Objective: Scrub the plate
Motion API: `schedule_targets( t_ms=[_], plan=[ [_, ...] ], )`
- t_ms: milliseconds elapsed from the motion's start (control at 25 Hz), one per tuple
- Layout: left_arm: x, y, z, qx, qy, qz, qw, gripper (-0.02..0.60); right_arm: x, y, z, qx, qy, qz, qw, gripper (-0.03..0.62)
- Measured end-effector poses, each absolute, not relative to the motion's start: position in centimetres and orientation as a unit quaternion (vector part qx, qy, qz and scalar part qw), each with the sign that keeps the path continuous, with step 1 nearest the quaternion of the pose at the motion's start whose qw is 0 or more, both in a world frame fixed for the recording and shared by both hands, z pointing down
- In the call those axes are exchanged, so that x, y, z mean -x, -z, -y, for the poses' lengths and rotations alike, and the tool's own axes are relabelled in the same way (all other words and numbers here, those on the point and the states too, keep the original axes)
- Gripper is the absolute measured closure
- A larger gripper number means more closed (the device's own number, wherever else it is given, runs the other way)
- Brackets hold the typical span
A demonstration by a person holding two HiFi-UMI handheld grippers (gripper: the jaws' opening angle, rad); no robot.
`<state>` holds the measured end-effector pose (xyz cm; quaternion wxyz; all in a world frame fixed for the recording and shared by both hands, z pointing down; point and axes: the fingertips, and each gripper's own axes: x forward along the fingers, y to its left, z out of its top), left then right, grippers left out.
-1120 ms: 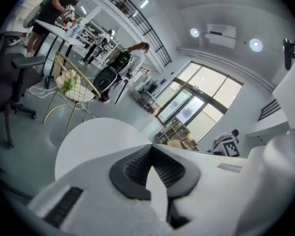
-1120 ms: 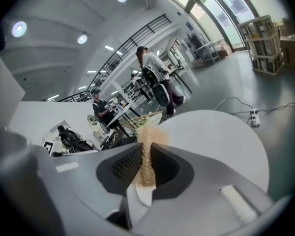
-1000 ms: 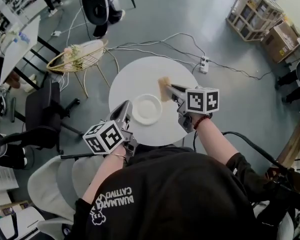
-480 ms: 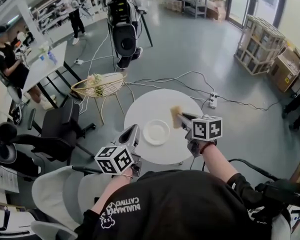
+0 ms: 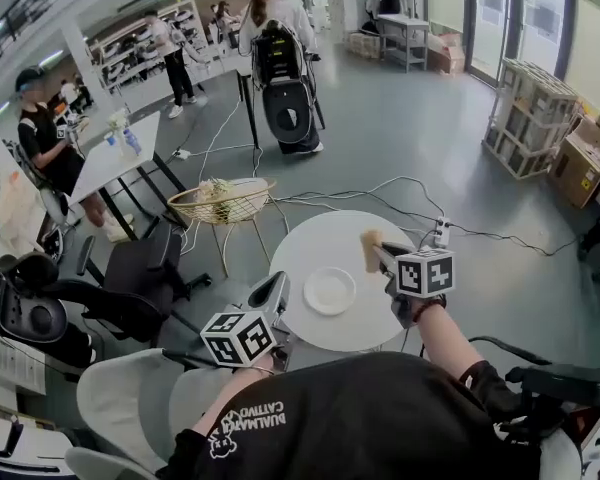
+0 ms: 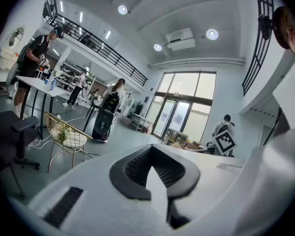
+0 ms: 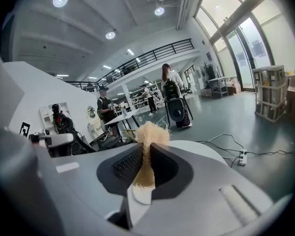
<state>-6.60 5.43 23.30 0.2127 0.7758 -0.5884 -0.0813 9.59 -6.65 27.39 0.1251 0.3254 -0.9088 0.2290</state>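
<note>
Plate (image 5: 330,291): lies flat on the round white surface (image 5: 320,238), a little toward 8 o'clock from its centre, between the two tools.

- Left hand-held gripper (image 5: 278,286): at the plate's 9 o'clock, over the surface's edge and apart from the plate. Its own view shows the jaws together with nothing between them (image 6: 151,154). It looks out across the room, not down at the plate.
- Plate, look: small, round and plain white, with a shallow well and a raised rim. It is nearly the same white as the surface. No food marks or suds can be made out at this size, so it could be a plate due for scrubbing or one already scrubbed.
- Plate, handling (a judgement): probably stiff and light, and it looks glazed or smooth. It would likely be slippery under a pad and apt to slide or spin on the bare surface. It may chip if dropped. The rim is the best place to take hold, with one jaw over the lip and one under it. The 9 o'clock side lies nearest the empty tool.
- Right hand-held gripper (image 5: 378,251): at the plate's 1 o'clock, clear of it. Its jaws (image 7: 146,154) are clamped on a tan, fibrous scrub pad (image 7: 150,132). The pad is pinched thin between them and its frayed end sticks out past the tips.
</note>
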Motion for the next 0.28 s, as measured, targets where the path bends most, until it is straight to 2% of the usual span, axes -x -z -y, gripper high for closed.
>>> schedule_targets(
  t_ms=[280],
  plan=[
    [7.1,-23.7,-6.5,-0.775,0.084,0.59,0.212,0.581,-10.1,-27.9,5.8,-0.333,-0.219,0.907,0.135,0.543]
  ],
)
